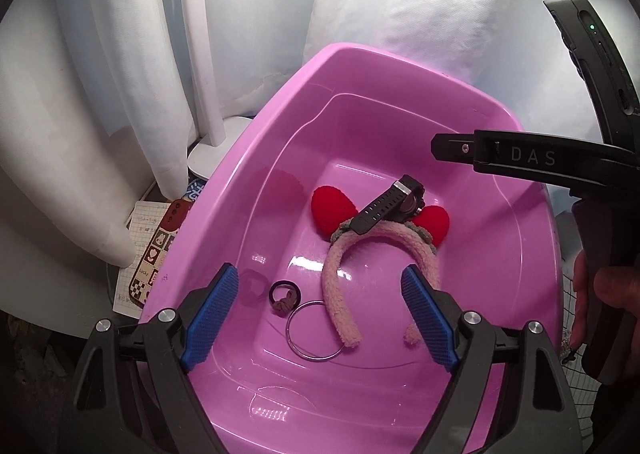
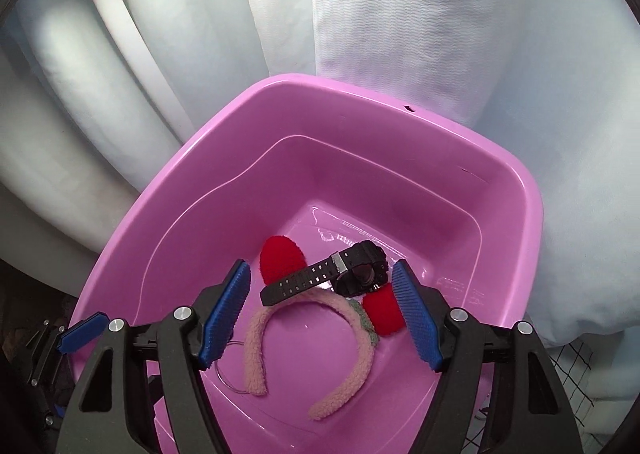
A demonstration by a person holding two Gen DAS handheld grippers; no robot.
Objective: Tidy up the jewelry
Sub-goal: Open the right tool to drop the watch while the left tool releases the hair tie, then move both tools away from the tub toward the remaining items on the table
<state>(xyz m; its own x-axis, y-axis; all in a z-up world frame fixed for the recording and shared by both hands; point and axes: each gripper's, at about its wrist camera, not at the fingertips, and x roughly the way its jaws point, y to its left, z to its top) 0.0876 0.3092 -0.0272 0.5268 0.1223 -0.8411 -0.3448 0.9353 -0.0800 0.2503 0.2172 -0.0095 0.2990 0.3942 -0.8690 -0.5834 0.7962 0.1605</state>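
A pink plastic tub (image 1: 280, 101) (image 2: 360, 101) holds the jewelry. In it lie a fluffy pink headband (image 1: 384, 238) (image 2: 256, 334) with two red hearts (image 1: 332, 205) (image 2: 280, 258), a black wristwatch (image 1: 390, 205) (image 2: 344, 274) lying across the headband, a thin metal ring (image 1: 314, 330) (image 2: 228, 370) and a dark hair tie (image 1: 284, 294). My left gripper (image 1: 320, 314) is open and empty above the tub's near side. My right gripper (image 2: 322, 314) is open and empty, hovering over the watch and headband; its body also shows in the left wrist view (image 1: 520, 157).
White curtains (image 1: 120, 93) (image 2: 440, 33) hang behind the tub. A white lamp stand (image 1: 208, 149) stands at the left. A patterned card and paper (image 1: 154, 254) lie beside the tub's left rim. A wire grid (image 2: 568, 370) is at the right.
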